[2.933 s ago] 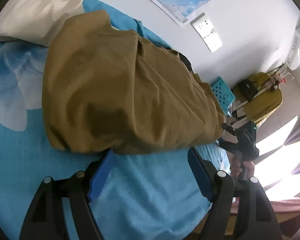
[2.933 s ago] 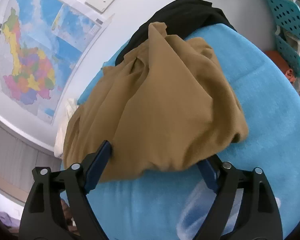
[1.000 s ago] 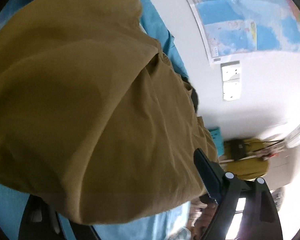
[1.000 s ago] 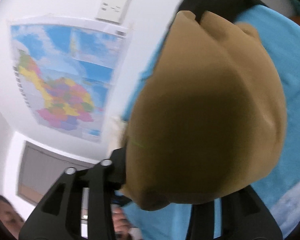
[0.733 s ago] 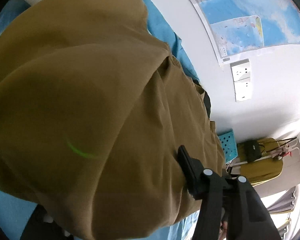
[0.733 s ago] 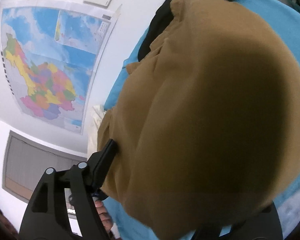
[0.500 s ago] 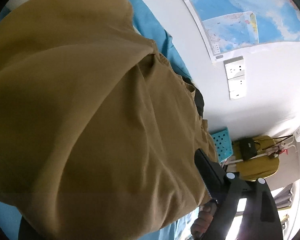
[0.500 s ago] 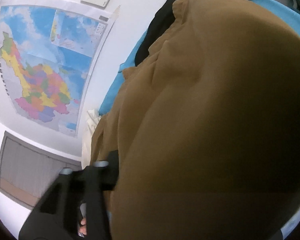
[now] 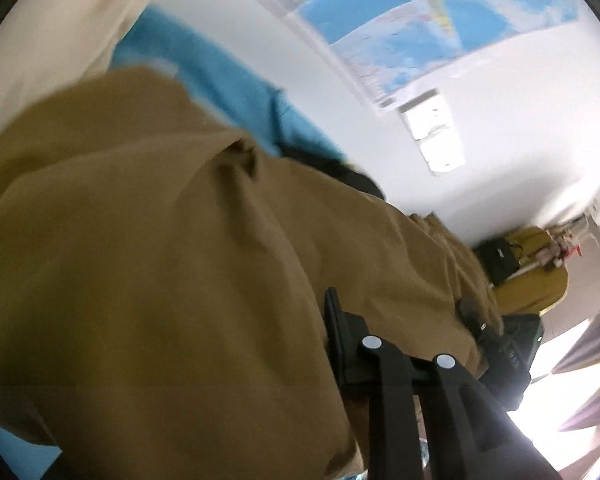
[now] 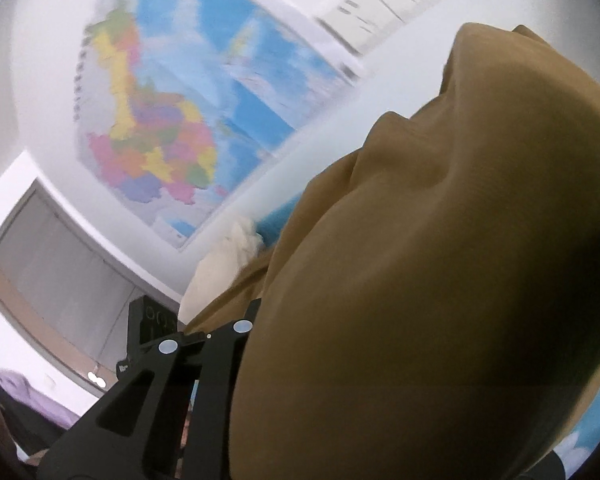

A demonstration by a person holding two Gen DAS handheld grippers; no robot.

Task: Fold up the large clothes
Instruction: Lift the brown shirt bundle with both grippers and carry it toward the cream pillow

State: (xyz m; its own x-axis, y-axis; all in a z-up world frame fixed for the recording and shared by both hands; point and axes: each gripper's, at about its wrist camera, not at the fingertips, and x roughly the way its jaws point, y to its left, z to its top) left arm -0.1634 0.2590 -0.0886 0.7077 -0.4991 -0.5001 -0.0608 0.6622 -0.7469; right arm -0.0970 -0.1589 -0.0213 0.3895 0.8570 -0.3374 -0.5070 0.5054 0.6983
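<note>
Left hand-held gripper (image 9: 300, 344): my jaws have just been closing and now pinch the garment (image 9: 159, 280); one black finger shows at lower centre, the other is buried under cloth.
Right hand-held gripper (image 10: 291, 360): jaws also just closing, clenched on the same garment; only the left finger shows, lower left of the frame.
Garment: tan, bunched, filling most of both views, above the blue bed (image 9: 227, 84).
Pillow (image 9: 59, 32): cream, upper left.
Map (image 10: 171, 112): on the wall, upper left.

One tan garment (image 9: 159, 280), one pillow (image 9: 59, 40), one wall map (image 10: 171, 112) (blurred), two tongs.
</note>
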